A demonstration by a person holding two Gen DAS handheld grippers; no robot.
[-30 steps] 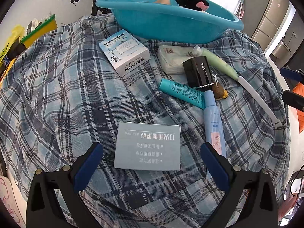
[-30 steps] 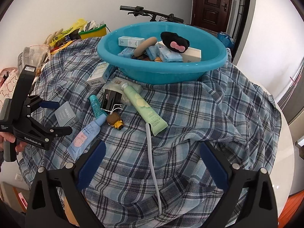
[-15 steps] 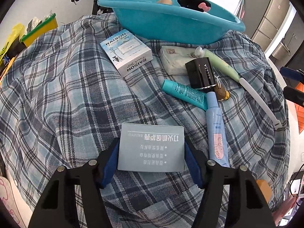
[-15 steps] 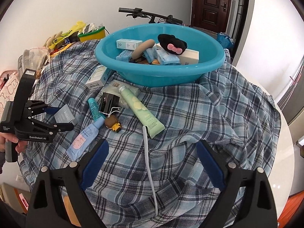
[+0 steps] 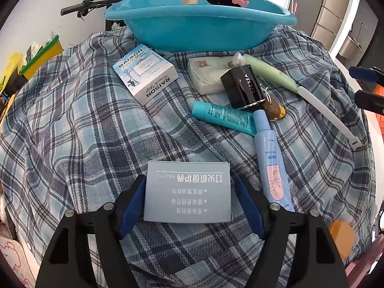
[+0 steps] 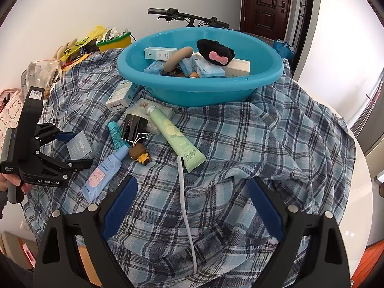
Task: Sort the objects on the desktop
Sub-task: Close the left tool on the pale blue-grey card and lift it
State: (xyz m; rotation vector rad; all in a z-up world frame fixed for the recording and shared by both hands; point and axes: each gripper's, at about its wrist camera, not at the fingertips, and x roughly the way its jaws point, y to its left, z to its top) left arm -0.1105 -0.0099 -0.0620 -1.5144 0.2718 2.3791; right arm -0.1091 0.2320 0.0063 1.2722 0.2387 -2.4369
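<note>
Left wrist view: left gripper (image 5: 189,204) astride a flat grey-blue card (image 5: 188,192) lying on the checked cloth (image 5: 72,132), jaws opening, blue pads just beside the card's short edges with a sliver of gap on the right, so not pressing. Card's long axis across the picture, from pad to pad; white Chinese print on it upside down, too small to read surely. Farther up the cloth, a white box (image 5: 146,73) marked "RAISON", long axis slanting toward the basin. Right of it a pale tissue pack (image 5: 206,76), partly under a black box (image 5: 242,88) with letters ending "SEA". Teal tube (image 5: 223,115) lying slantwise, cap to the left. Pale blue tube (image 5: 271,158) pointing its cap toward the black box, flat end toward the near edge of the cloth. Small brown figure (image 5: 273,111) touching the black box. Green tube (image 5: 266,73) slanting, white strap (image 5: 328,117) running on from it toward the right edge. Blue basin (image 5: 199,31) at the far edge.

Right wrist view: right gripper (image 6: 192,206) wide apart, nothing between the pads, poised over the strap. Left gripper at the cloth's left edge, card between its fingers, held by a hand (image 6: 14,184); "GenRobot.AI" on its body. Basin holding boxes, packets and a black plush with a pink bow (image 6: 214,51).
</note>
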